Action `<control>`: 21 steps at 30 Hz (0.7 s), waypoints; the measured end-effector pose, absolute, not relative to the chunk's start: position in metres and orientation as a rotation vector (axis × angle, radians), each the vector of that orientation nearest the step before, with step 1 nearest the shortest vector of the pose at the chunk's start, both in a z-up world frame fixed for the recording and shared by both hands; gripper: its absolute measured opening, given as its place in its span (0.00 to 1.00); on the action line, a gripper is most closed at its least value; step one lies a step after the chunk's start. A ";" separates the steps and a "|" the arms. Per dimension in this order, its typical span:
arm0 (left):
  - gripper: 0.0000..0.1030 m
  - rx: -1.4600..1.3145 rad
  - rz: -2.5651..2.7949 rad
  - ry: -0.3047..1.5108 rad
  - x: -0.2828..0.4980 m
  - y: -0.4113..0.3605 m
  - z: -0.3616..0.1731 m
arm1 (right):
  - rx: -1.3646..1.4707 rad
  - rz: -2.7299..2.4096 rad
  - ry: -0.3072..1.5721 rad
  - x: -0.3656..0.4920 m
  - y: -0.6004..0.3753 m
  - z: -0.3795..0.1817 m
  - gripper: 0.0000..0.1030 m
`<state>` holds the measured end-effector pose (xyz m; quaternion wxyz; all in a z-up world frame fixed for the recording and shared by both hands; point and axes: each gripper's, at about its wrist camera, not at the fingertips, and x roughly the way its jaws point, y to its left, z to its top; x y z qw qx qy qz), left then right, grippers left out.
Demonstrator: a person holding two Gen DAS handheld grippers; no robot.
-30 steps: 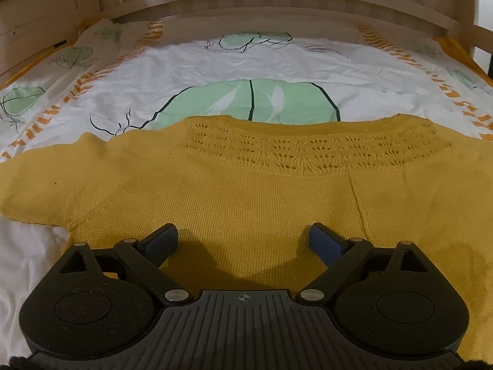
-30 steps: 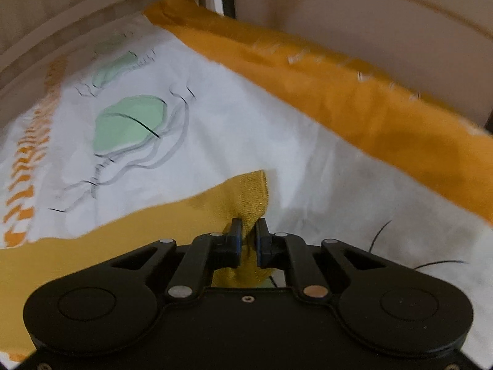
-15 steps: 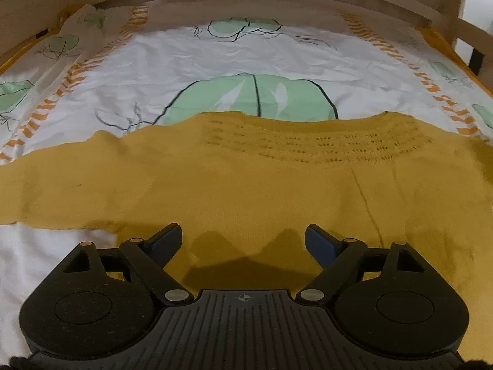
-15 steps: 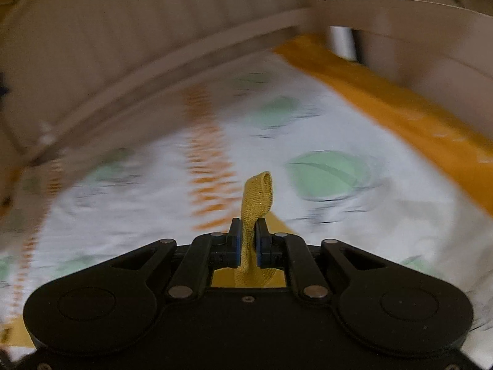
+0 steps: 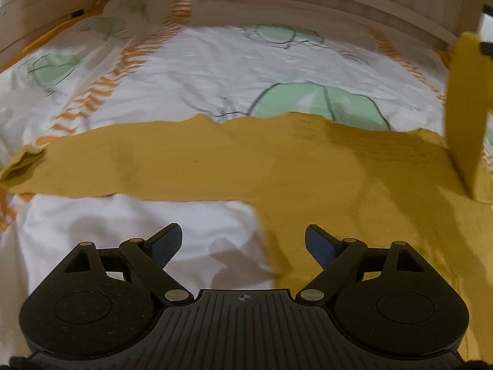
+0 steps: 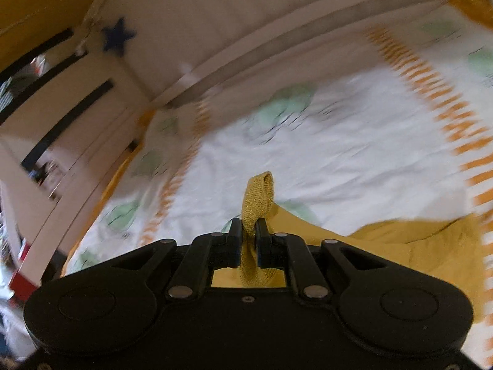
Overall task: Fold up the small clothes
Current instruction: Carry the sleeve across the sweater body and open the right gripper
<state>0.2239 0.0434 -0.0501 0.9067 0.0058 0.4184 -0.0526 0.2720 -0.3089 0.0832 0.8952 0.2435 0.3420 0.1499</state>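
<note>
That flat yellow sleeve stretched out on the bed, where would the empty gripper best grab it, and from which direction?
Probably at the cuff end of the sweater, coming down from above at the sleeve's far left tip. There the fabric already curls up slightly off the bedsheet, giving an edge to pinch. The left gripper is open with nothing between its fingers; the right gripper holds the other sleeve raised.

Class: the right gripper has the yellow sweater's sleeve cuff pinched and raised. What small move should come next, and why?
Probably carry the cuff inward over the sweater's body and lay it down. The right gripper is shut on the cuff, the sleeve hangs lifted at the sweater's right side, and the left gripper is open and empty.
</note>
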 end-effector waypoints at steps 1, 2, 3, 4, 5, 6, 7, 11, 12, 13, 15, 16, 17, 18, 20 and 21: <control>0.85 0.004 -0.104 0.865 0.223 0.051 -0.049 | 0.508 0.330 0.723 0.276 -0.297 0.076 0.15; 0.85 -0.003 -0.098 0.865 0.223 0.056 -0.049 | 0.506 0.347 0.736 0.280 -0.284 0.068 0.15; 0.85 -0.010 -0.092 0.866 0.223 0.061 -0.049 | 0.496 0.360 0.747 0.283 -0.272 0.060 0.15; 0.85 -0.018 -0.086 0.868 0.223 0.065 -0.050 | 0.478 0.369 0.758 0.286 -0.259 0.052 0.15; 0.85 -0.025 -0.083 0.869 0.224 0.069 -0.049 | 0.468 0.380 0.772 0.290 -0.248 0.042 0.15; 0.85 -0.032 -0.083 0.870 0.224 0.073 -0.049 | 0.467 0.389 0.783 0.294 -0.240 0.034 0.15; 0.85 -0.039 -0.084 0.872 0.224 0.076 -0.050 | 0.467 0.397 0.794 0.296 -0.230 0.025 0.15; 0.85 -0.052 -0.097 0.878 0.226 0.079 -0.049 | 0.453 0.409 0.826 0.297 -0.207 -0.008 0.18; 0.85 -0.052 -0.102 0.878 0.226 0.080 -0.049 | 0.449 0.408 0.829 0.297 -0.202 -0.013 0.21; 0.85 -0.052 -0.107 0.879 0.226 0.080 -0.048 | 0.449 0.413 0.830 0.295 -0.200 -0.018 0.26; 0.85 -0.055 -0.119 0.885 0.229 0.078 -0.047 | 0.453 0.416 0.817 0.290 -0.202 -0.025 0.26; 0.85 -0.057 -0.128 0.886 0.231 0.075 -0.046 | 0.443 0.413 0.808 0.287 -0.204 -0.025 0.29; 0.85 -0.058 -0.135 0.887 0.233 0.073 -0.045 | 0.428 0.402 0.798 0.284 -0.208 -0.025 0.35; 0.84 -0.058 -0.144 0.886 0.235 0.069 -0.043 | 0.410 0.388 0.780 0.278 -0.214 -0.024 0.50; 0.84 -0.052 -0.160 0.880 0.239 0.061 -0.041 | 0.379 0.360 0.749 0.271 -0.223 -0.021 0.60; 0.84 -0.048 -0.170 0.876 0.241 0.055 -0.039 | 0.362 0.341 0.733 0.265 -0.229 -0.019 0.60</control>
